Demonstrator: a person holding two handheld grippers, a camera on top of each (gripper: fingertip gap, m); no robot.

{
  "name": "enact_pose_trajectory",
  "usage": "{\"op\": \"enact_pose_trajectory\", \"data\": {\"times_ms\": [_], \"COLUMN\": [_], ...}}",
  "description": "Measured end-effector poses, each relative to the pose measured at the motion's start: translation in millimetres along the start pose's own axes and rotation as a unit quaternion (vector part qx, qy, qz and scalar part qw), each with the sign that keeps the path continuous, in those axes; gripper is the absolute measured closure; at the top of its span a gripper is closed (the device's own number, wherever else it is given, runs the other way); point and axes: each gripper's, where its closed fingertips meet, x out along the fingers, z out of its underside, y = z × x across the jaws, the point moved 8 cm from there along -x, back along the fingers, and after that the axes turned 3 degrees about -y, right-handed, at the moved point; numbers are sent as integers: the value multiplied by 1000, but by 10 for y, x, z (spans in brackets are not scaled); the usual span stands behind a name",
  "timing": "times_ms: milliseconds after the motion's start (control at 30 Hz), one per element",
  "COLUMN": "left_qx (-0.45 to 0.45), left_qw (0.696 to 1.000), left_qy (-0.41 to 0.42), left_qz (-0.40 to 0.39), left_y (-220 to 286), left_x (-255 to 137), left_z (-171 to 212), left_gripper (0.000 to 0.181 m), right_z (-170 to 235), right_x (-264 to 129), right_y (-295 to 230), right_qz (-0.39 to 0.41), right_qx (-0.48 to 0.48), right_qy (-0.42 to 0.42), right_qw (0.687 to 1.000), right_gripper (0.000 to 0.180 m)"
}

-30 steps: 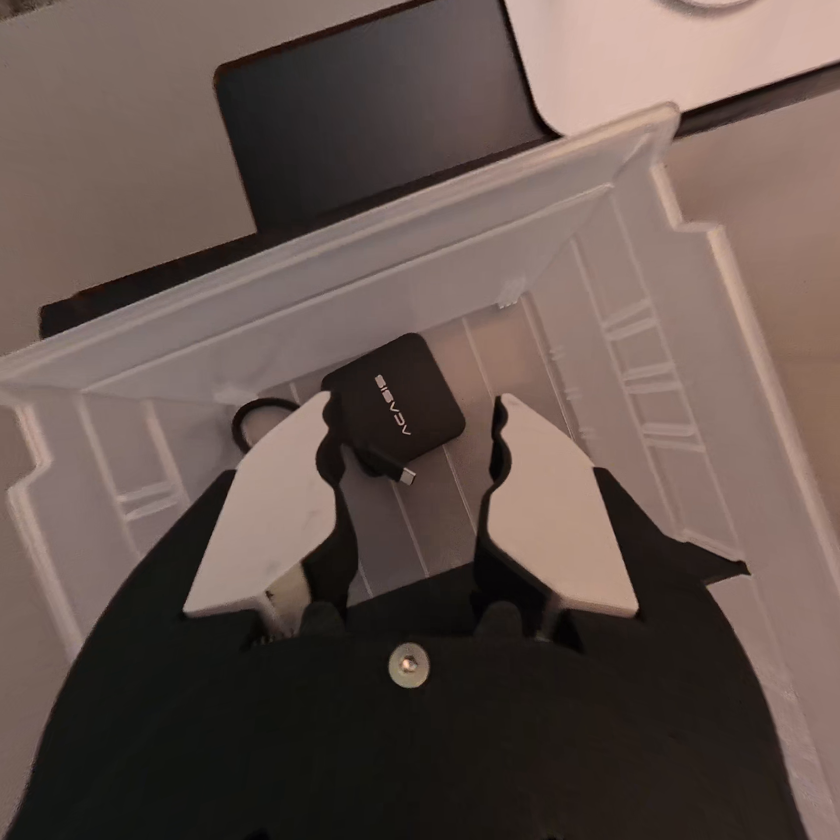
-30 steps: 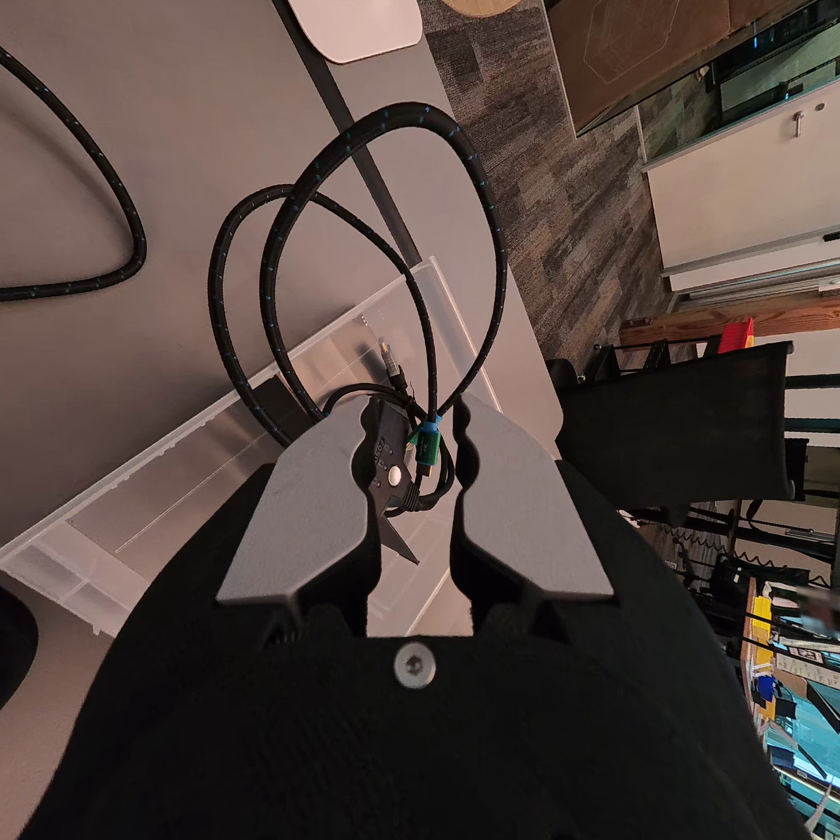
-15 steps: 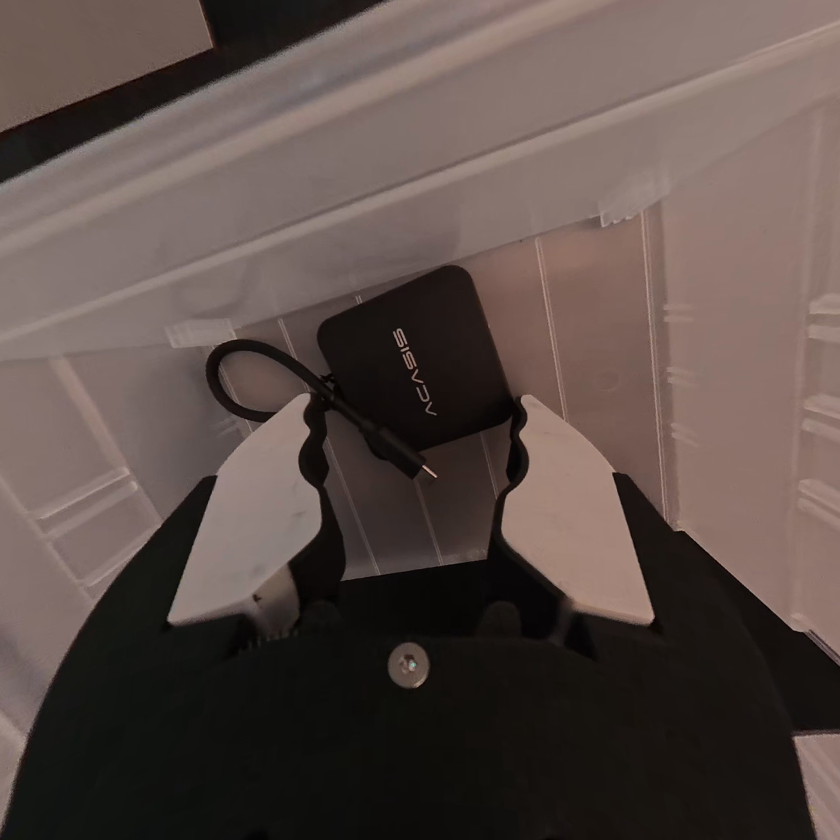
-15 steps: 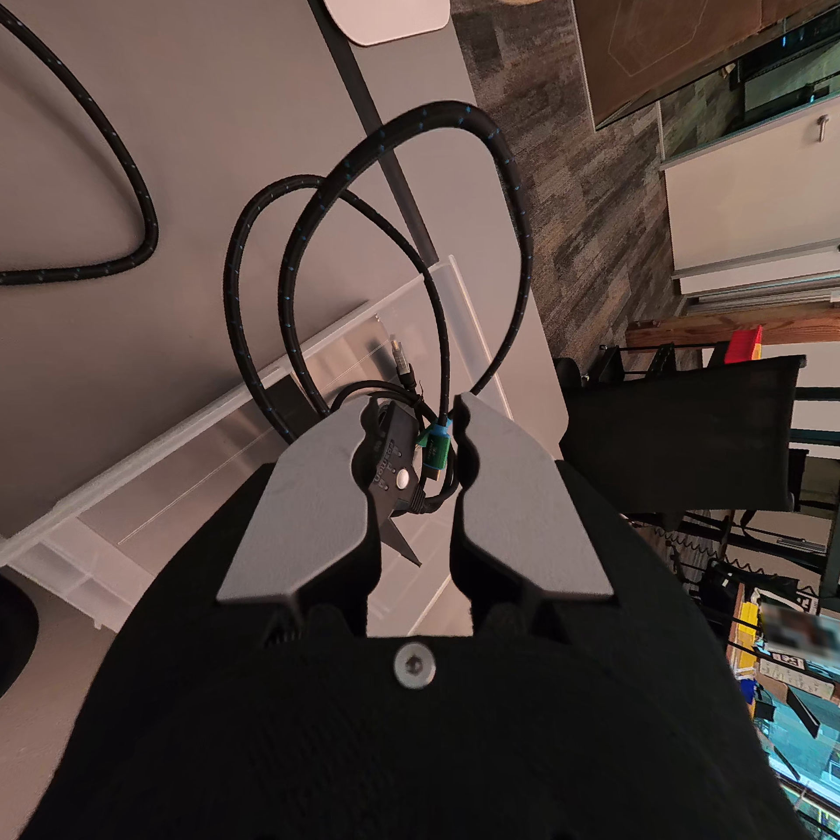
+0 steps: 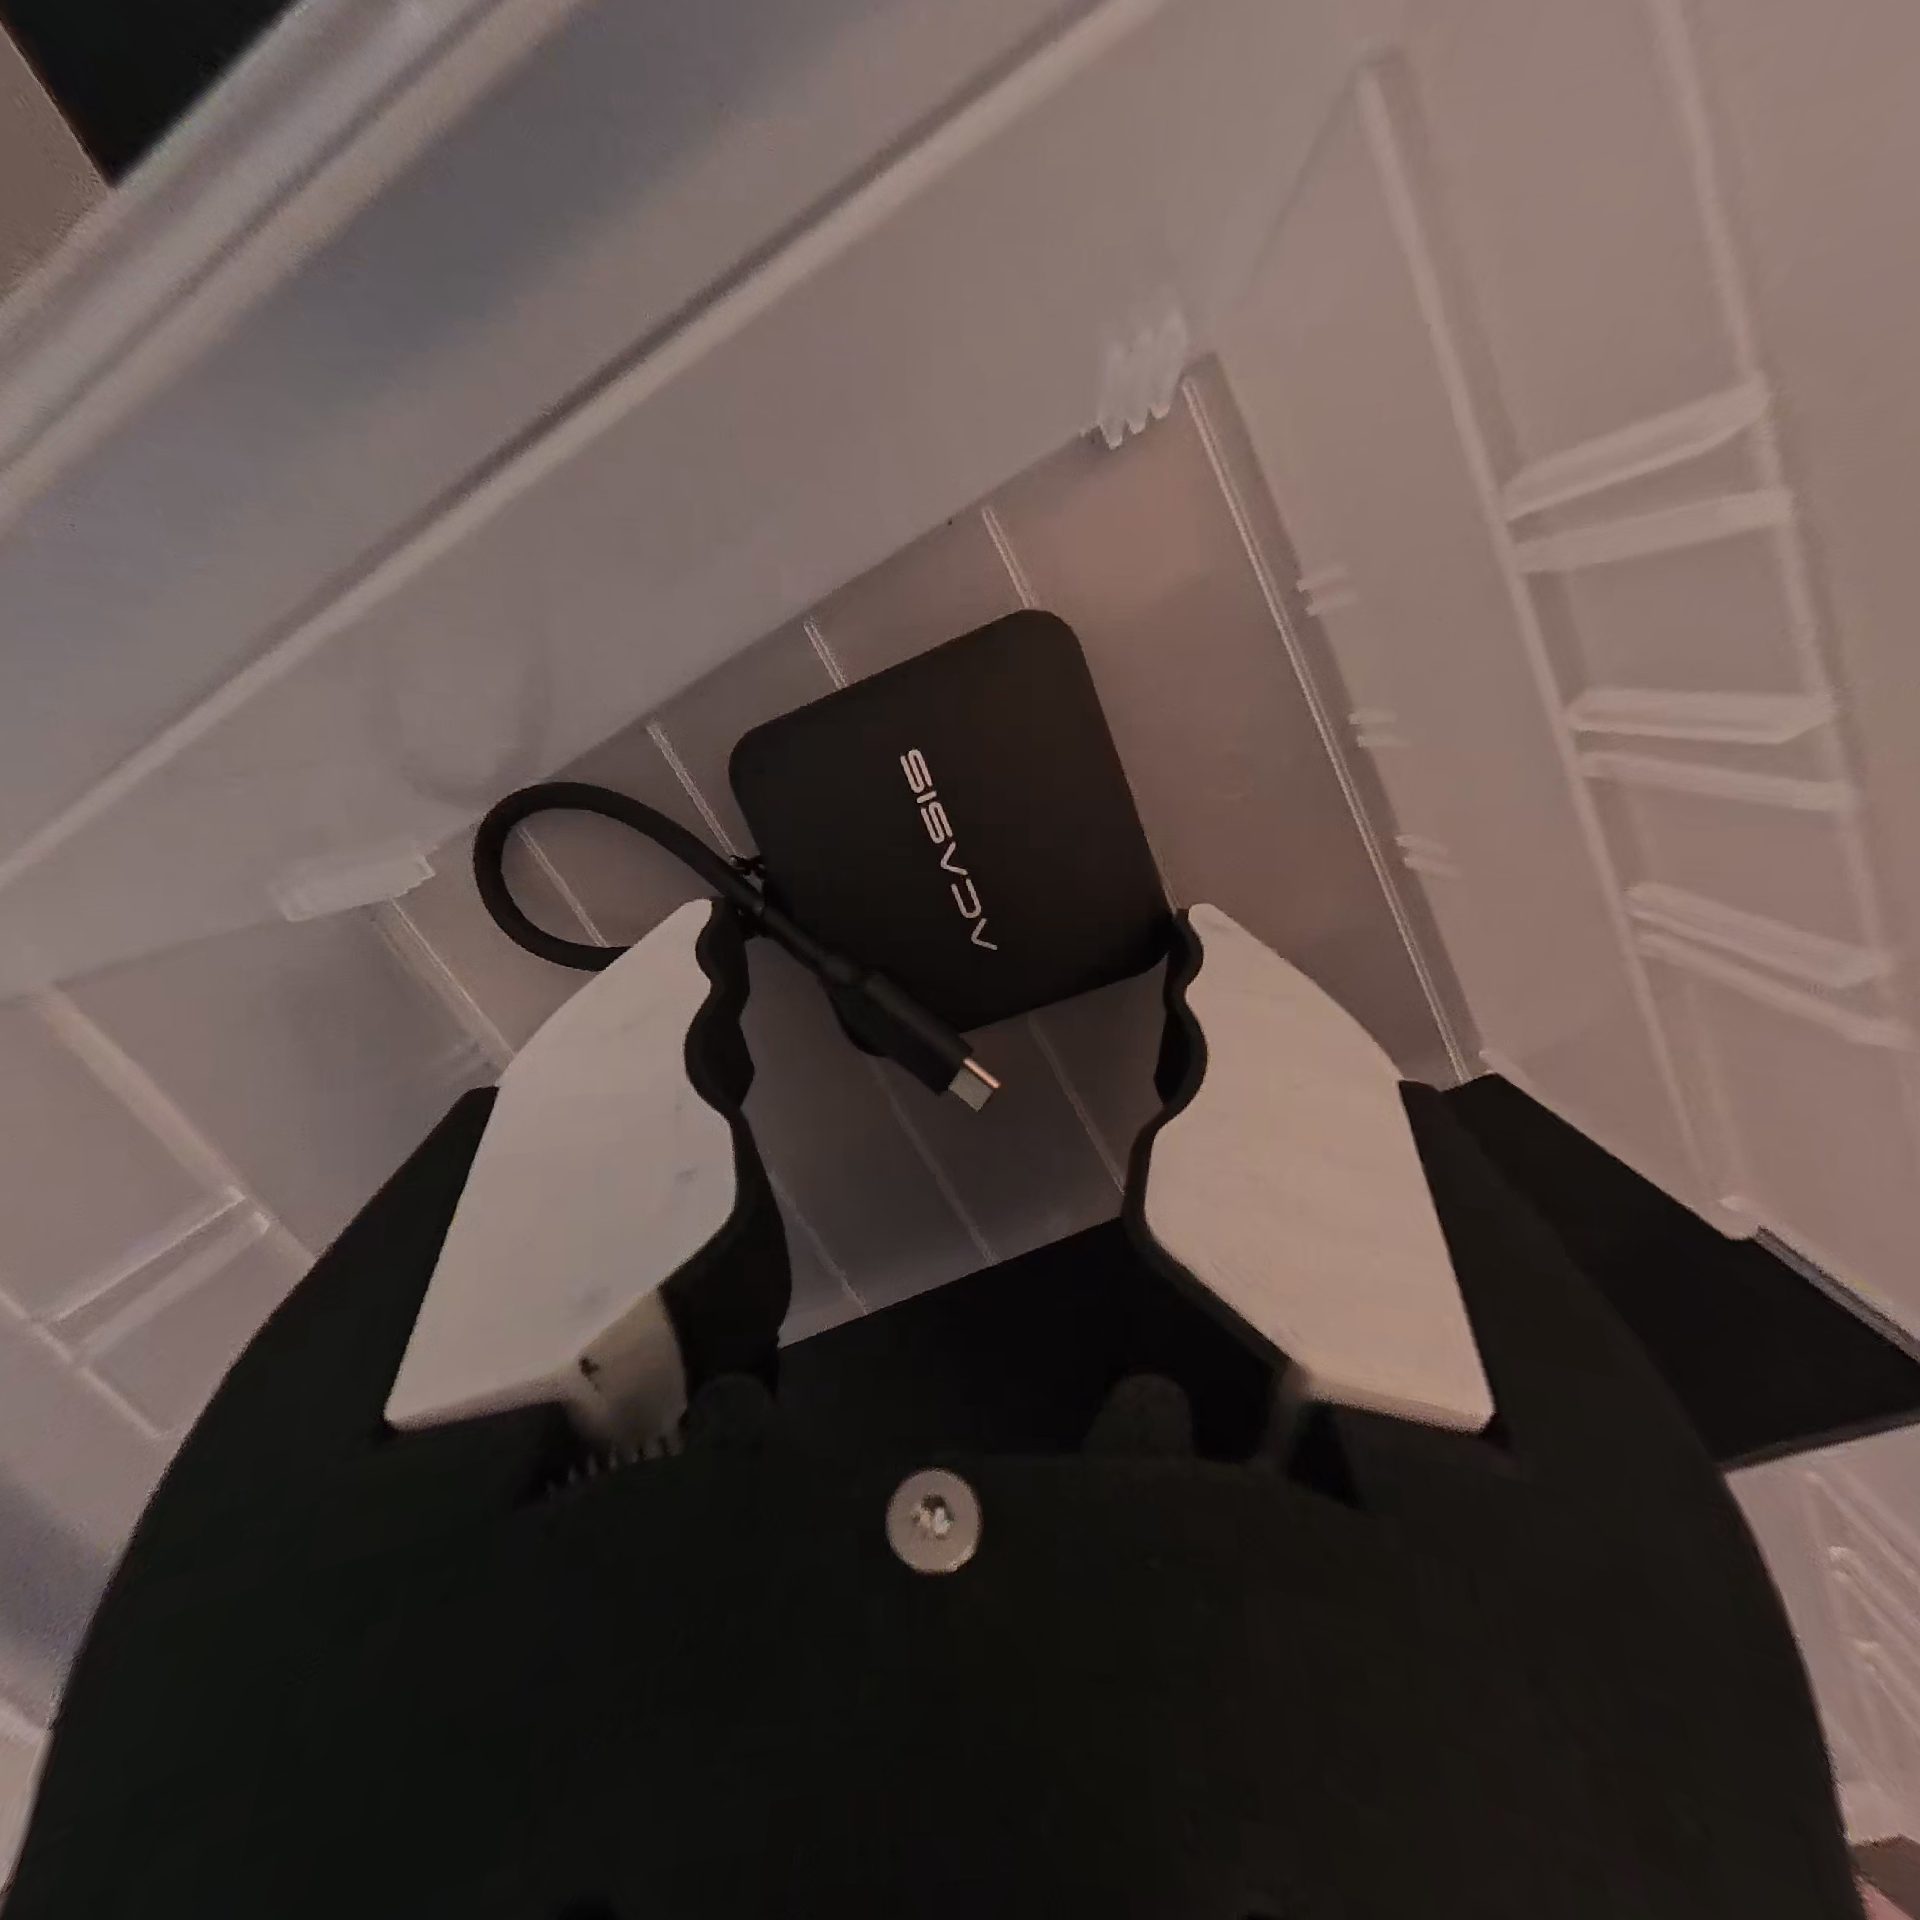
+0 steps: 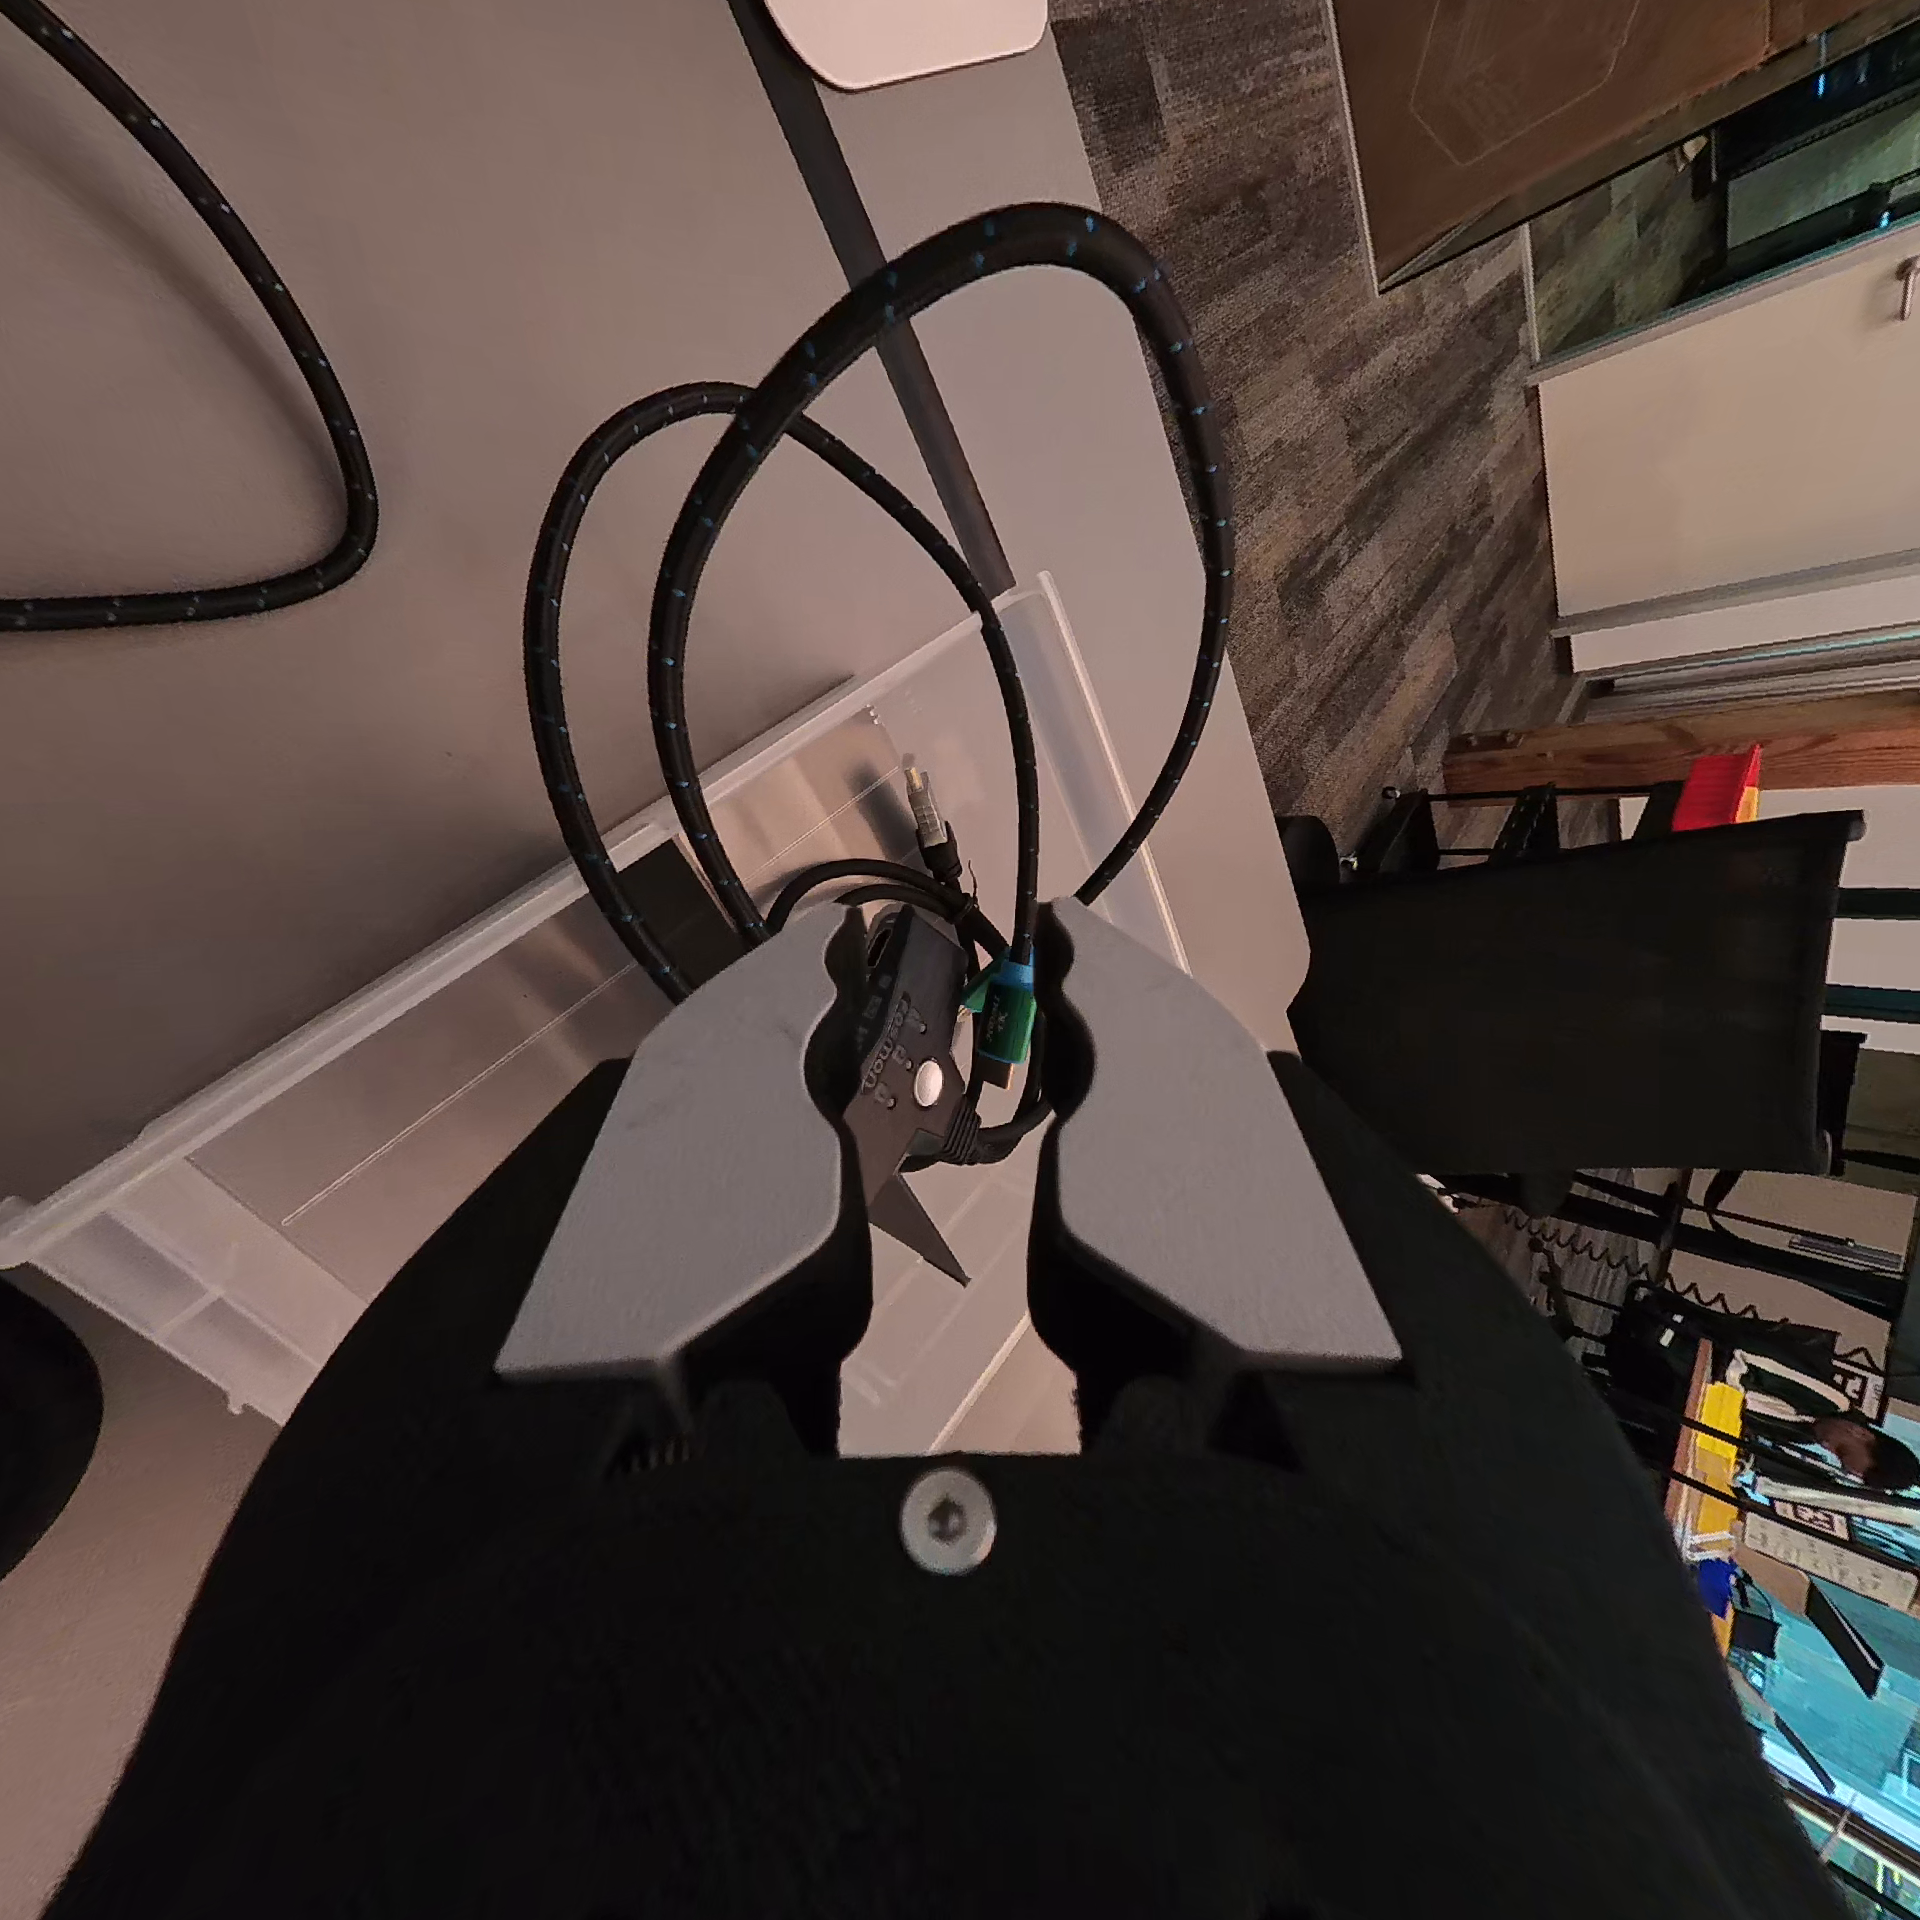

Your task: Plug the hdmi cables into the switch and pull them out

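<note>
Black square hub (image 5: 935,831) sits between the wide-spread left gripper (image 5: 951,914); right gripper (image 6: 940,935) clamps the black switch (image 6: 899,1039).

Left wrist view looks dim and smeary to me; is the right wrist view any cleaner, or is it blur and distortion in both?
Left wrist view: dim, warm cast, motion smear on the clear bin rim, yet the black square device stays sharp. Right wrist view: brighter, braided cable and switch crisp, slight smear at the edges; wide-angle bending in both.
</note>
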Motion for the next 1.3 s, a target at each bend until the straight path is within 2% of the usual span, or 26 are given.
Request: {"op": "enact_pose_trajectory", "data": {"times_ms": [333,567,700,833,1000,1067,1133,1300], "left_qx": [-41,-84,-92,-85,-8,51,111,240], "left_qw": [999,991,977,960,924,904,888,841], "left_qy": [0,55,121,194,287,311,320,305], "left_qz": [0,83,149,181,252,289,312,377], "left_y": [-1,-48,-27,15,341,591,862,1537], "left_x": [43,-137,-397,-782,-1369,-1593,-1755,-1950], "left_z": [-47,-23,12,86,174,195,194,128], "left_gripper": [103,104,105,105,105,105,105,105], "right_z": [1,-5,-1,-25,-154,-305,-555,-1234], "right_x": [11,0,4,6,-26,-98,-215,-538], "right_y": [-11,-5,-2,-7,-33,-57,-124,-623], "right_qz": [-3,0,1,3,19,39,72,94], "right_qx": [-4,-4,-4,-8,-27,-45,-83,-180], "right_qy": [-4,-1,-3,-2,16,59,136,368], "right_qw": [1000,1000,1000,1000,999,996,985,907], "right_gripper": [148,148,148,148,148,148,145,123]}}
